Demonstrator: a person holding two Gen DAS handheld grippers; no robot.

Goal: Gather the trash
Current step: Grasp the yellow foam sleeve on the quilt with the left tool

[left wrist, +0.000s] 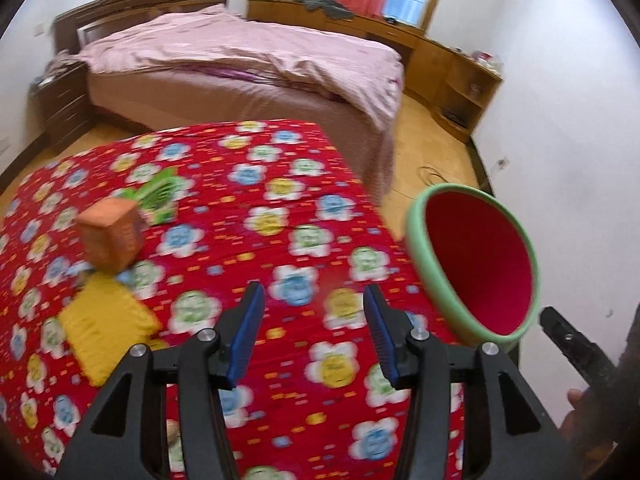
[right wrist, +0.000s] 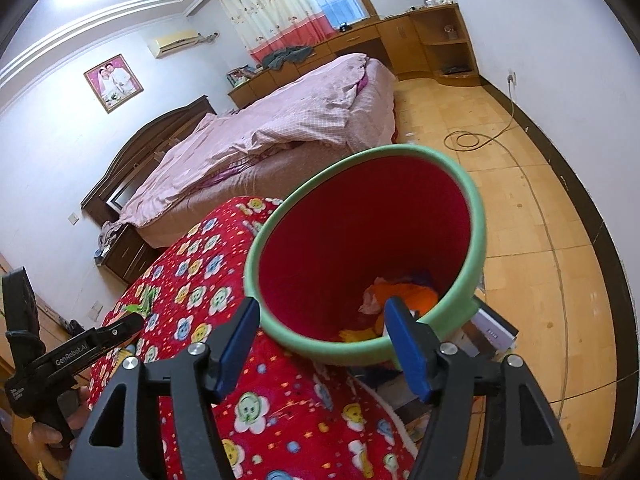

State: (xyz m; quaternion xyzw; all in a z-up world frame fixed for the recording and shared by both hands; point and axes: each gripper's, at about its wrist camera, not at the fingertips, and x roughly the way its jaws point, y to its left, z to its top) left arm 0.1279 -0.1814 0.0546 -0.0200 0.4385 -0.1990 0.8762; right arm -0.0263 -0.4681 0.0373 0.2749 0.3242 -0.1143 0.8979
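**Three Pieces Left on the Blanket, Bin Waiting at the Edge**

While both grippers hung empty over the red flowered blanket [left wrist: 280,216], what remained of the trash sat toward its left side: an orange carton [left wrist: 109,236] standing upright, a green wrapper [left wrist: 158,196] lying just behind it, and a yellow packet [left wrist: 106,328] flat in front of it. The bin [right wrist: 366,258], green-rimmed and red inside, stood off the blanket's right edge, and it already held some crumpled orange and pale scraps at the bottom.

To my eye the step in hand was a fresh pickup by the left gripper [left wrist: 314,320]. Doing it well would mean swinging left and taking the carton across its narrow faces (it looked light and ready to topple), or else coming down flat on the yellow packet so the soft blanket did not bunch up between the pads.

Its jaws stood wide apart, with nothing between them but patterned cloth below. The right gripper [right wrist: 326,336] was spread wide too, holding nothing; its tips framed the near rim of the bin, though whether a pad touched that rim I could not tell.
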